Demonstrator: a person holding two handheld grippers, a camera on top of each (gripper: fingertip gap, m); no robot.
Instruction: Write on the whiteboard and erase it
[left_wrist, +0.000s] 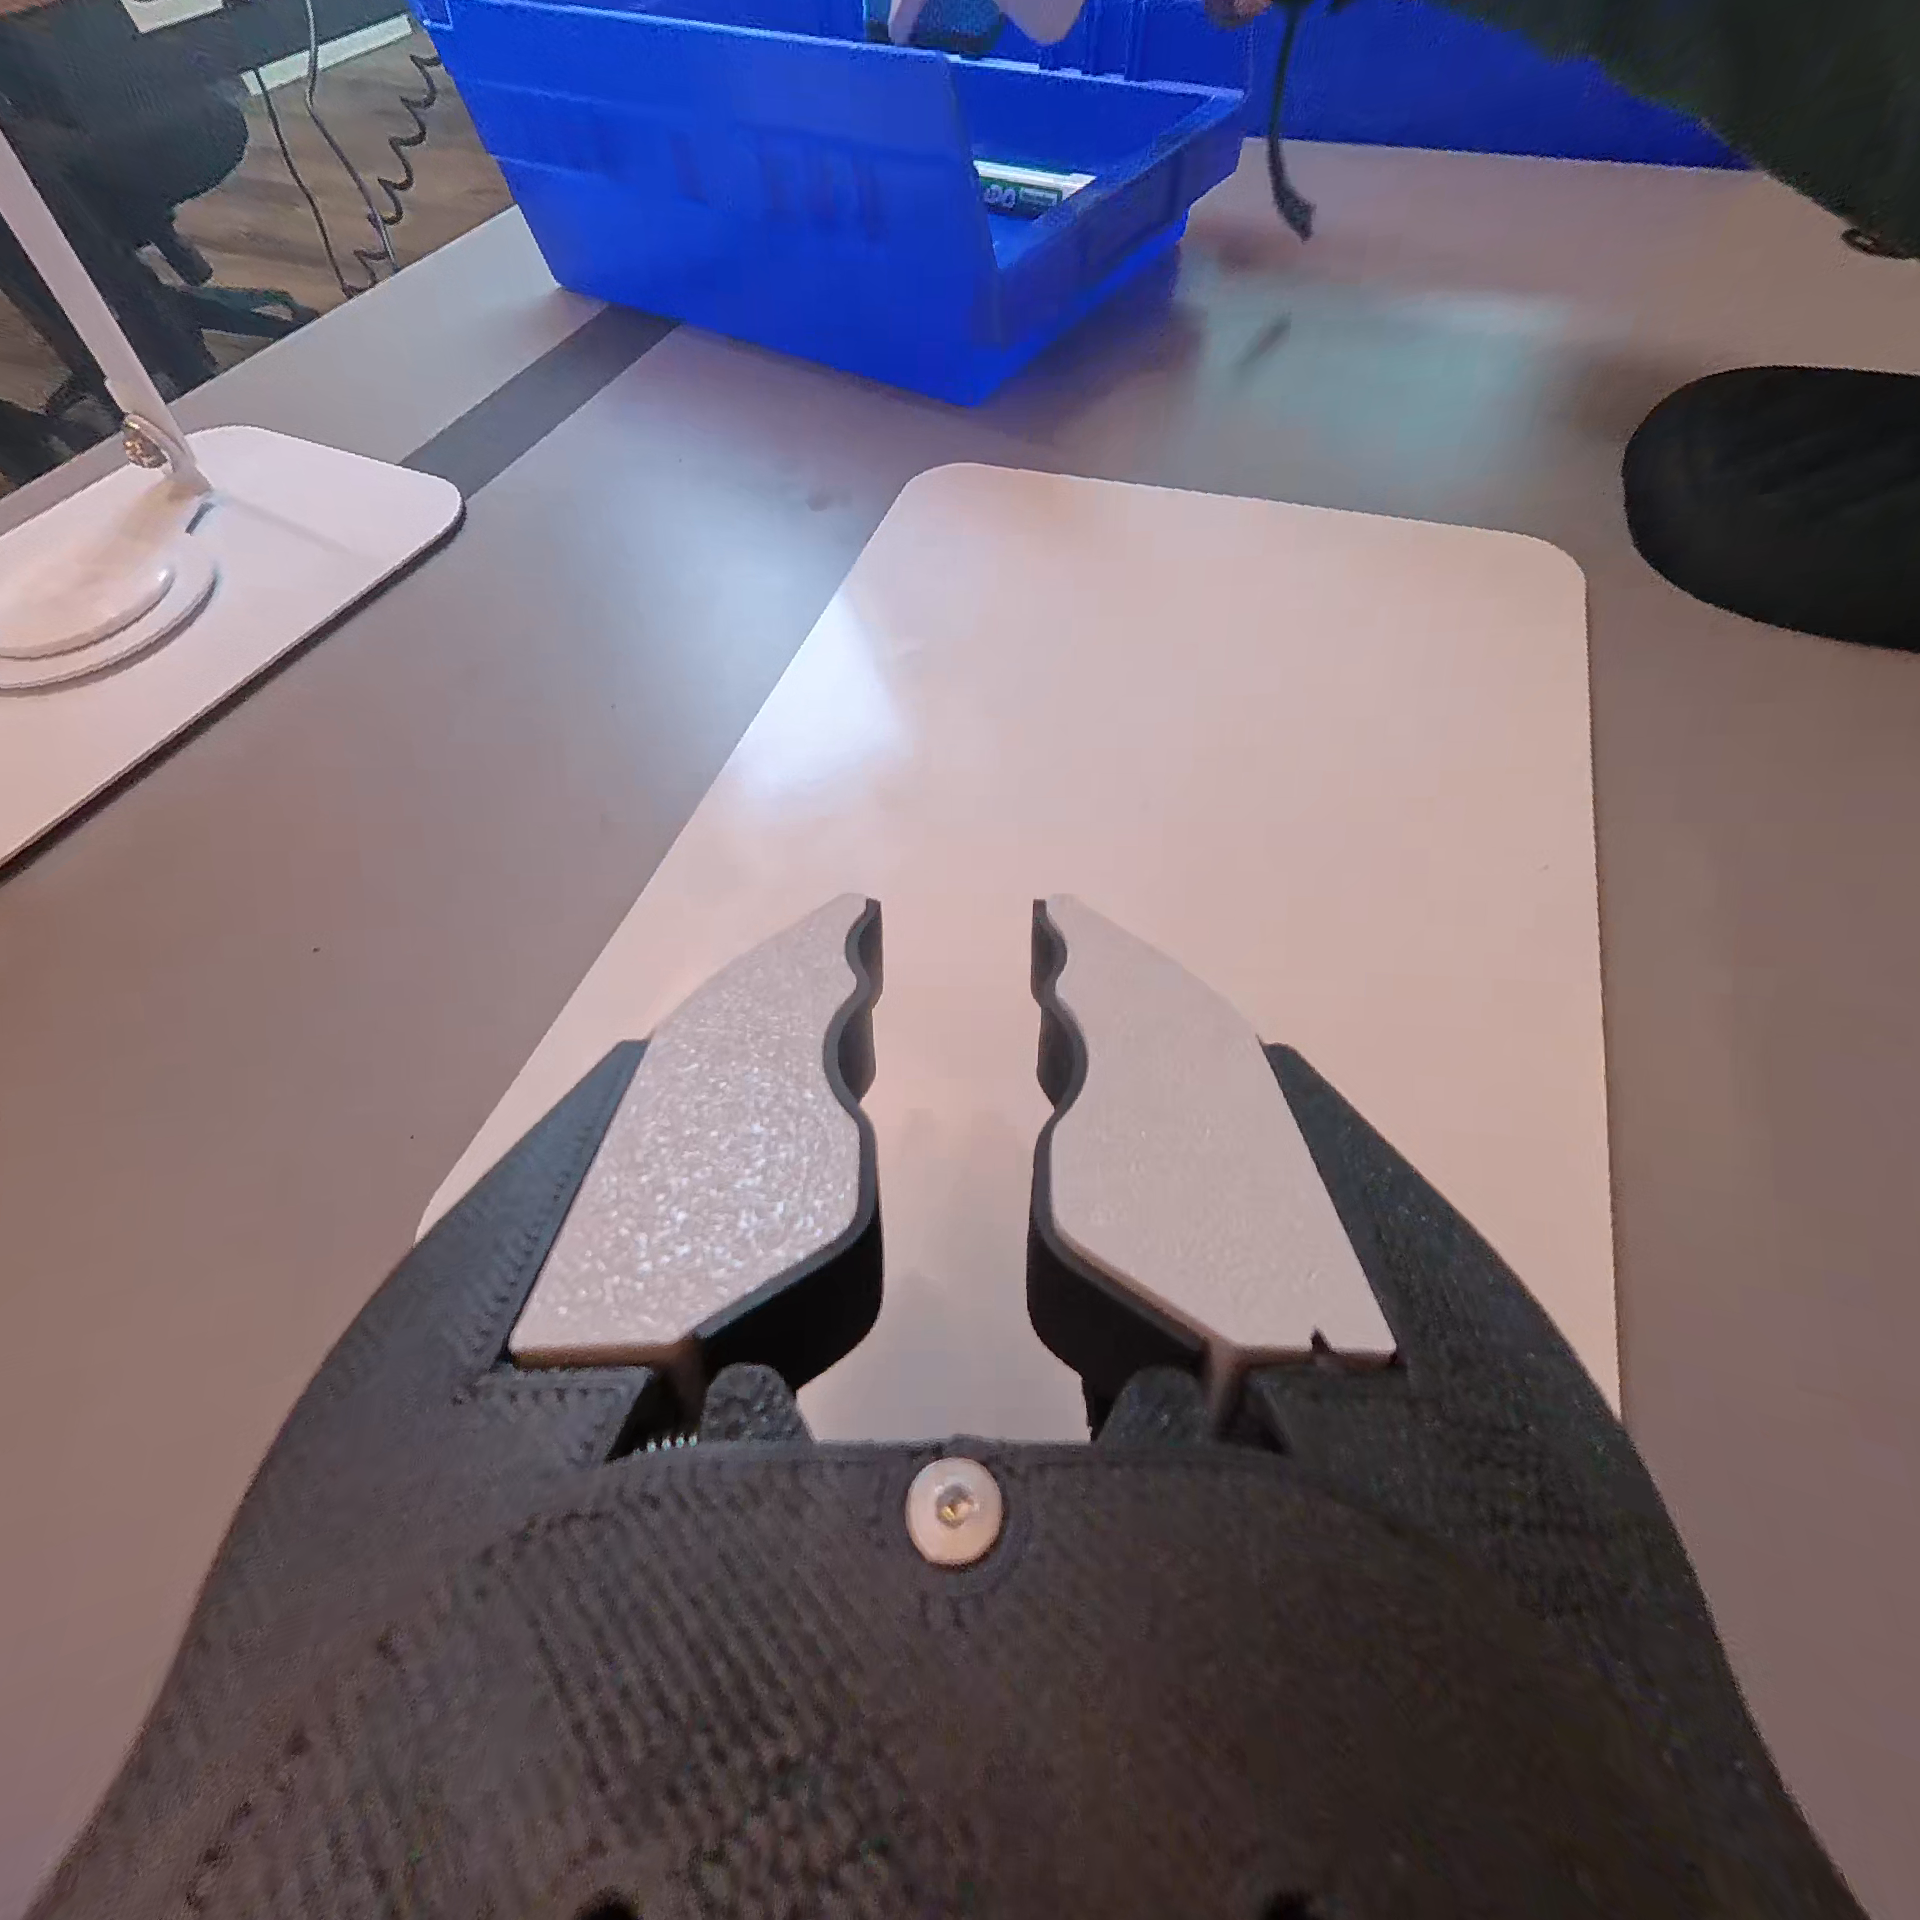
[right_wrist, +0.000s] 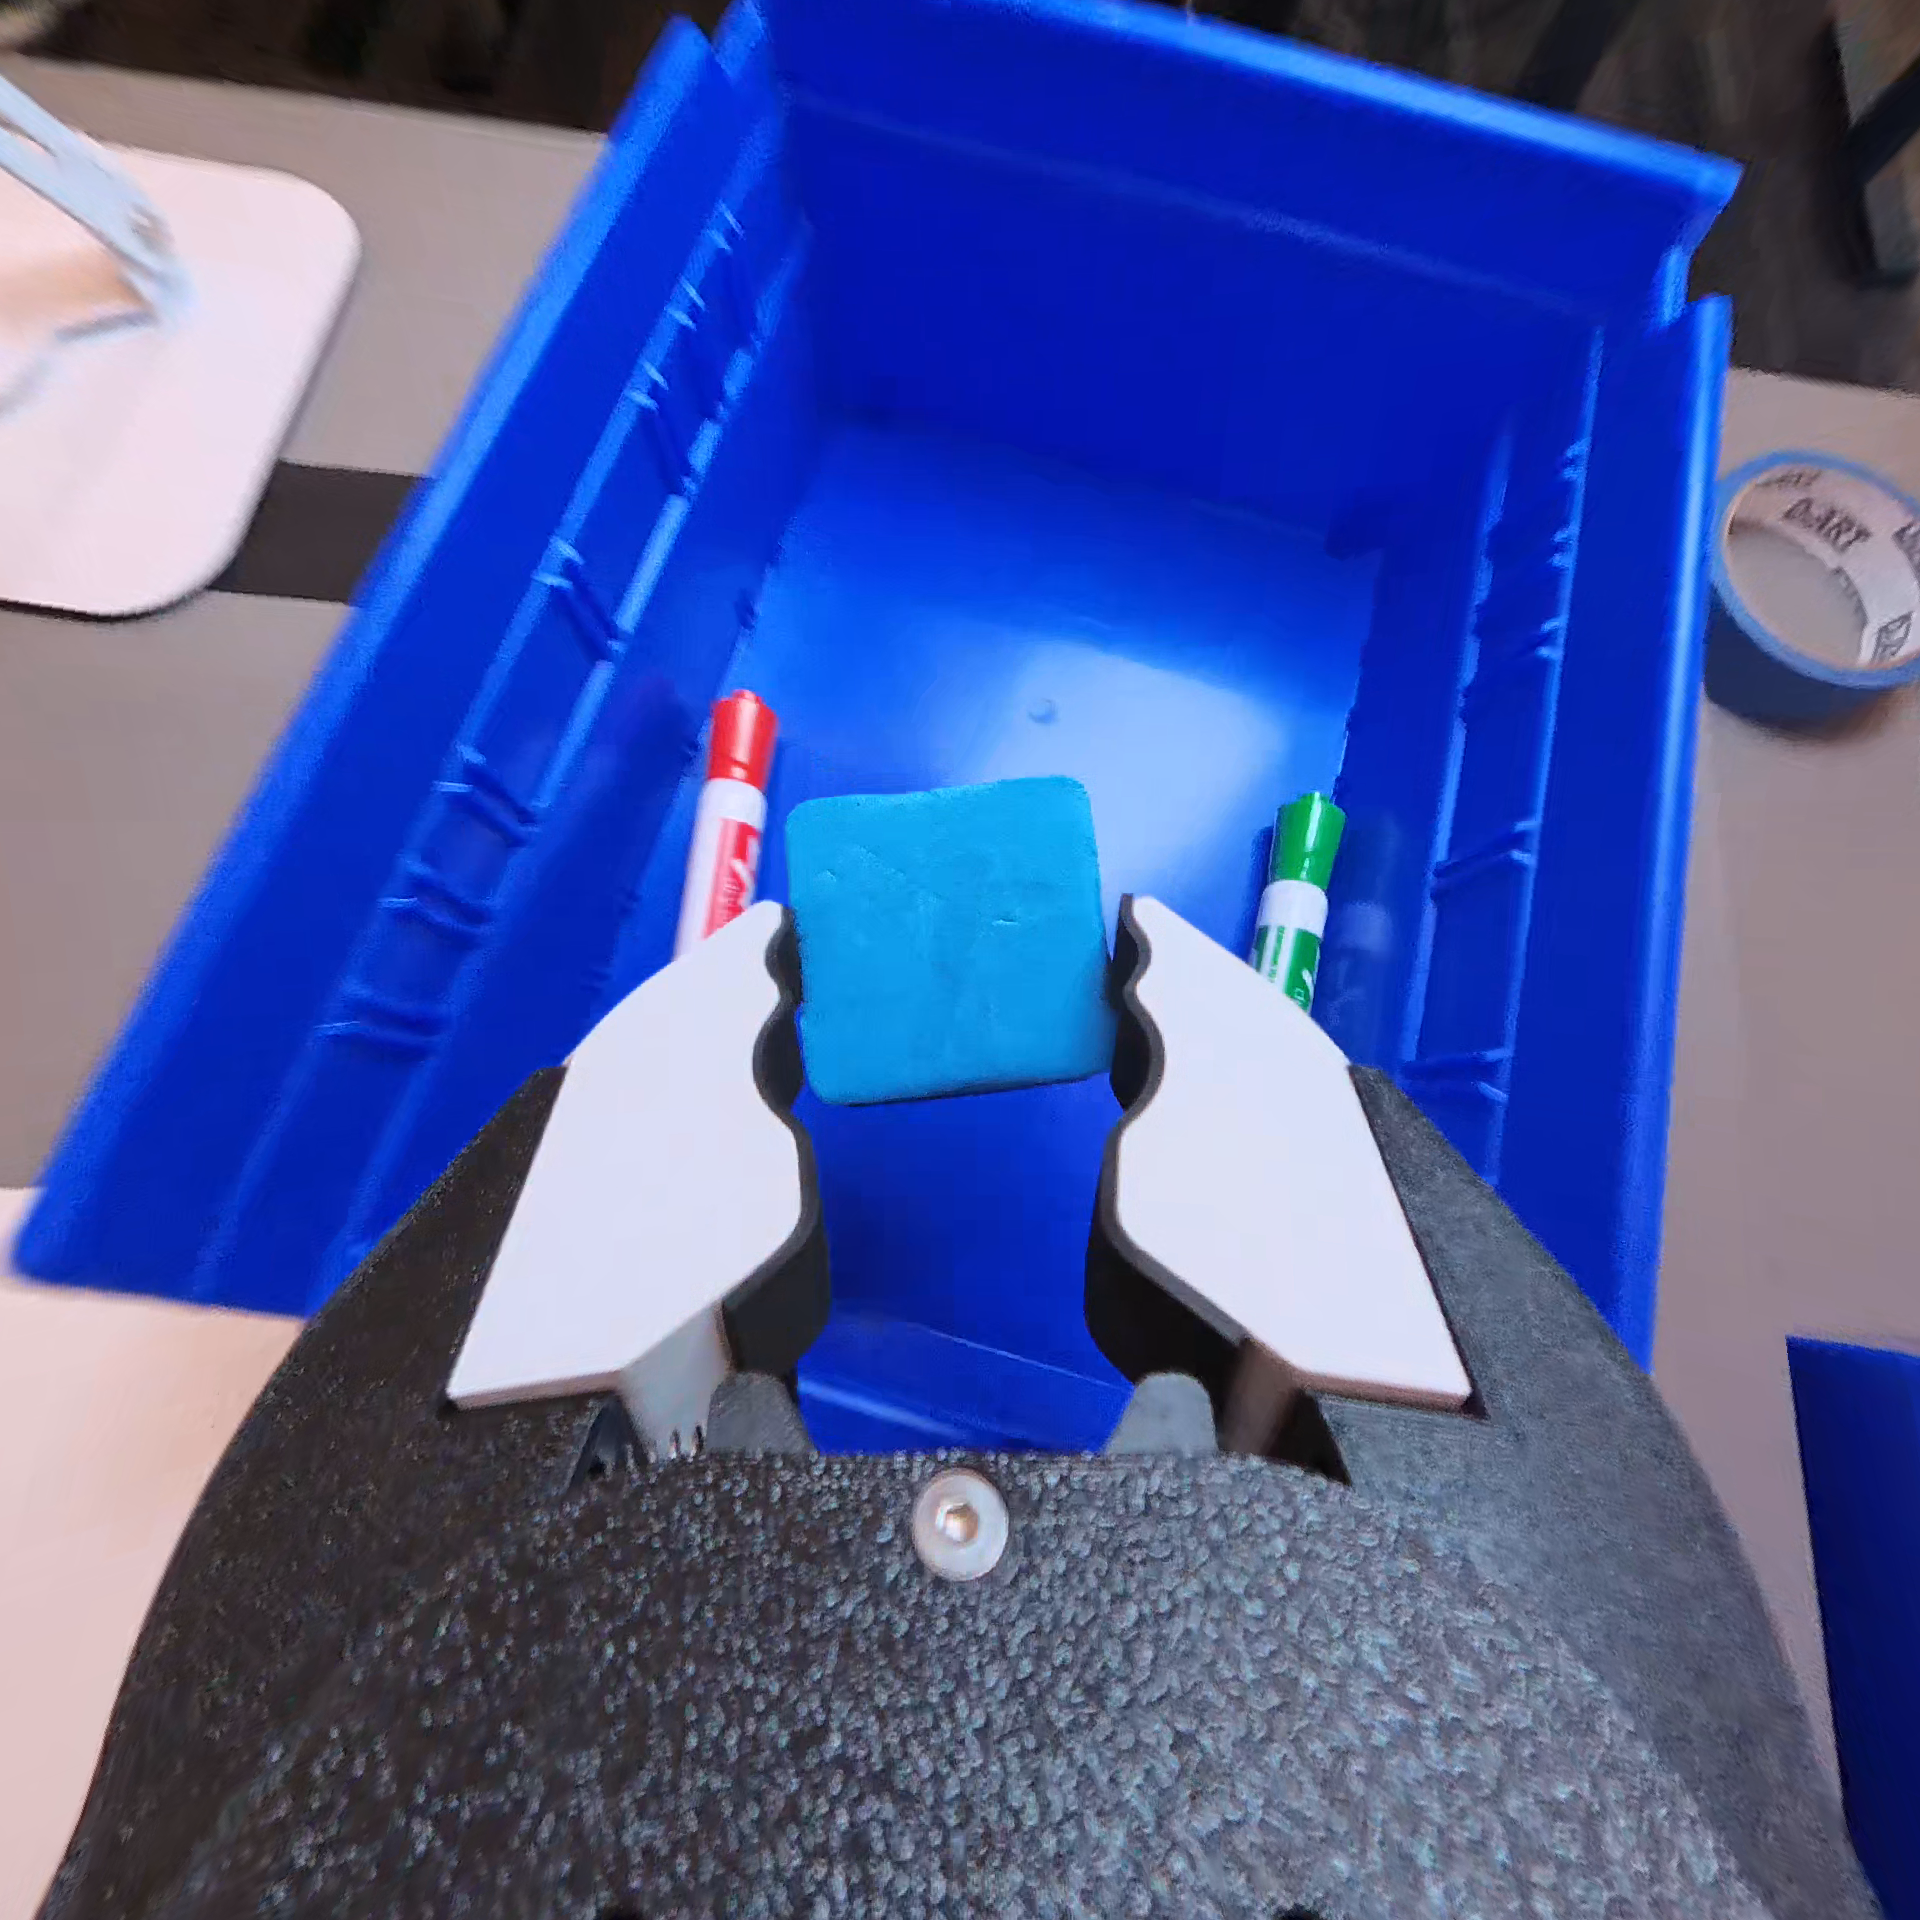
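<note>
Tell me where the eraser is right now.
In the right wrist view, the blue eraser sits between the right gripper's fingertips over the blue bin, with the red marker on its left and the green marker on its right.

My left gripper (left_wrist: 956, 914) hangs over the near half of the whiteboard (left_wrist: 1299, 779), which lies flat on the table (left_wrist: 312, 1039). Beyond the board's far edge stands the bin (left_wrist: 790, 208). To the board's left, apart from it, sits a lamp base (left_wrist: 208, 561); to its right, a pad (left_wrist: 1787, 499) lies near its far corner.

My right gripper (right_wrist: 951, 935) reaches into the bin (right_wrist: 499, 790) from its near end, with the eraser (right_wrist: 940, 935) between my fingertips. Left of the eraser a marker (right_wrist: 732, 821) lies along the bin's left wall; right of it, another marker (right_wrist: 1294, 894) lies by the right wall. Outside the bin, to its right, a tape roll (right_wrist: 1766, 665) rests on the table.
</note>
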